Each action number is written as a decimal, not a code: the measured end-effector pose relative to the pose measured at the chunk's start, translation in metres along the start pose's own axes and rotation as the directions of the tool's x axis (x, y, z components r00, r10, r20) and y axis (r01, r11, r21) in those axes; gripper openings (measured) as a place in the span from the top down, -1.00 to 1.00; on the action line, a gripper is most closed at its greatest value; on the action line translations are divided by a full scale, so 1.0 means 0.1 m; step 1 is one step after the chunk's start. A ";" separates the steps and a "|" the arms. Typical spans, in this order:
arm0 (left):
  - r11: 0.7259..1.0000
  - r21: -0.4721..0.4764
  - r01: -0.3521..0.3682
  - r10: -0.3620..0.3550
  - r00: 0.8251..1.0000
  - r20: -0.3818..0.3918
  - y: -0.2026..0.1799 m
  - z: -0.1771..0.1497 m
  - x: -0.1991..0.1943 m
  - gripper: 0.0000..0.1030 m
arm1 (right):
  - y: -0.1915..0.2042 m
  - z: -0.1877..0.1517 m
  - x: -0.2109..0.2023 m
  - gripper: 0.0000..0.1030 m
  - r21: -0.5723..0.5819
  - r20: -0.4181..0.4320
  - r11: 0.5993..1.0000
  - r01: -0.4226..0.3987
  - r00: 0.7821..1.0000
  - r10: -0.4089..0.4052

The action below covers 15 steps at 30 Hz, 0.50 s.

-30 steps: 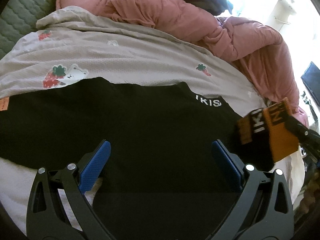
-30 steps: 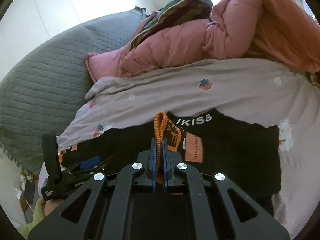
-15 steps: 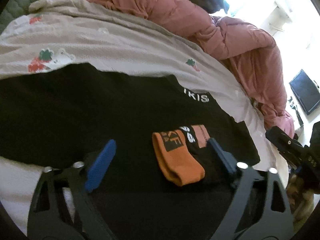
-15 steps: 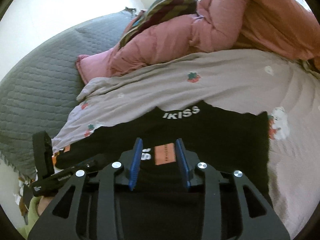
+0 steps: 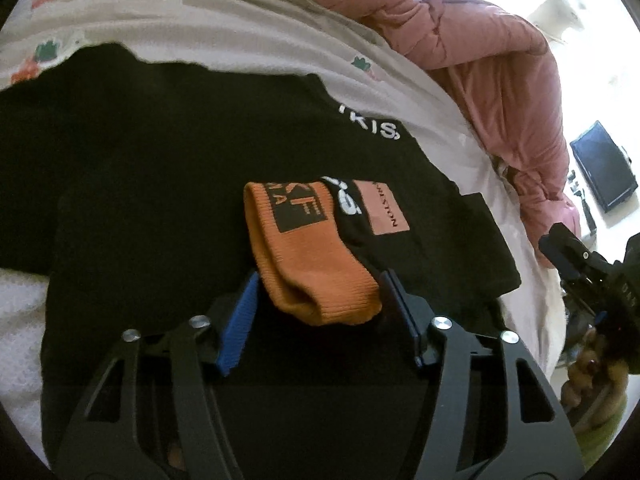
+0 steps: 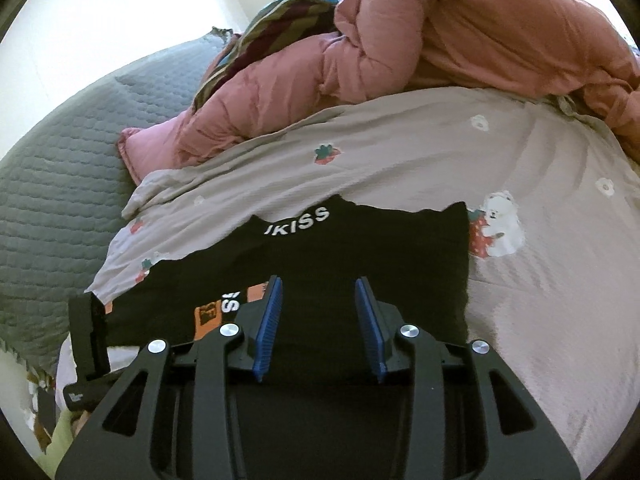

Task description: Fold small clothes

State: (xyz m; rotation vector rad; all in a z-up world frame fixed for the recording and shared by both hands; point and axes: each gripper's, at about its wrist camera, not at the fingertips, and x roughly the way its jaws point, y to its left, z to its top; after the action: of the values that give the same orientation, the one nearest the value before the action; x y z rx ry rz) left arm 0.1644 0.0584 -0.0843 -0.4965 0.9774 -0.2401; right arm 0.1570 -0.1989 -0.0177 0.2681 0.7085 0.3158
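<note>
- The orange-and-black sock [image 5: 316, 252] is seen lying folded on the black garment [image 5: 160, 184], which is spread flat on the bed sheet [image 6: 540, 280]; a second ago the sock was pinched in the right gripper [image 6: 318, 320] and carried in the air.
- The sock has since been set down and let go: the right gripper's jaws are now spread with nothing between them, and in the right wrist view the sock [image 6: 224, 308] is found at about 9 o'clock of the blue pads [image 6: 268, 320], apart from them.
- The left gripper [image 5: 316, 312] has been brought in around the sock's folded orange end; its jaws are released and stand on either side of that end, close beside it. Whether the pads touch the fabric cannot be told.
- In the left wrist view the sock's cuff with the printed patch points toward 12 o'clock, and the right gripper [image 5: 580, 268] is seen drawn off at 3 o'clock.
- The change is judged to mean a handover: one fold appears done, and the sock is placed for the left gripper to take up for a further fold or for setting aside.
- The pink duvet [image 6: 460, 40] is bunched at 12 o'clock, well apart from the work.
</note>
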 end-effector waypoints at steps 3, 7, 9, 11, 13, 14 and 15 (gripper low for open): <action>1.000 0.006 0.000 -0.001 1.000 0.024 0.02 0.02 -0.01 0.81 | -0.07 -0.02 0.01 0.28 0.017 -0.002 1.000 0.009 1.000 -0.009; 0.999 0.026 0.024 -0.025 0.997 0.076 0.00 0.07 -0.18 0.89 | -0.11 -0.02 0.00 0.28 0.024 0.002 0.999 0.022 1.000 -0.022; 0.998 0.063 0.017 -0.025 0.993 0.115 -0.07 0.10 -0.32 0.89 | -0.13 -0.03 -0.02 0.28 0.027 0.005 0.999 0.028 1.000 -0.028; 0.996 0.088 -0.008 -0.004 0.990 0.140 -0.10 0.13 -0.42 0.89 | -0.15 -0.03 -0.04 0.28 0.026 0.008 0.999 0.035 0.999 -0.035; 0.995 0.098 -0.031 0.015 0.987 0.159 -0.08 0.15 -0.51 0.89 | -0.16 -0.02 -0.04 0.28 0.023 0.007 0.999 0.041 0.999 -0.041; 0.995 0.092 -0.045 0.029 0.985 0.168 -0.04 0.16 -0.55 0.89 | -0.17 -0.03 -0.04 0.28 0.024 0.007 0.999 0.043 0.999 -0.043; 0.994 0.091 -0.059 0.042 0.984 0.172 -0.02 0.17 -0.55 0.89 | -0.18 -0.03 -0.03 0.28 0.024 0.002 0.999 0.043 0.999 -0.043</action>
State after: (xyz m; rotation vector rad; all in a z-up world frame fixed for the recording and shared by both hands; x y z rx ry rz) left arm 0.1483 0.0843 -0.0350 -0.3970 0.8073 -0.1949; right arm 0.1558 -0.2159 -0.0242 0.2760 0.7146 0.2658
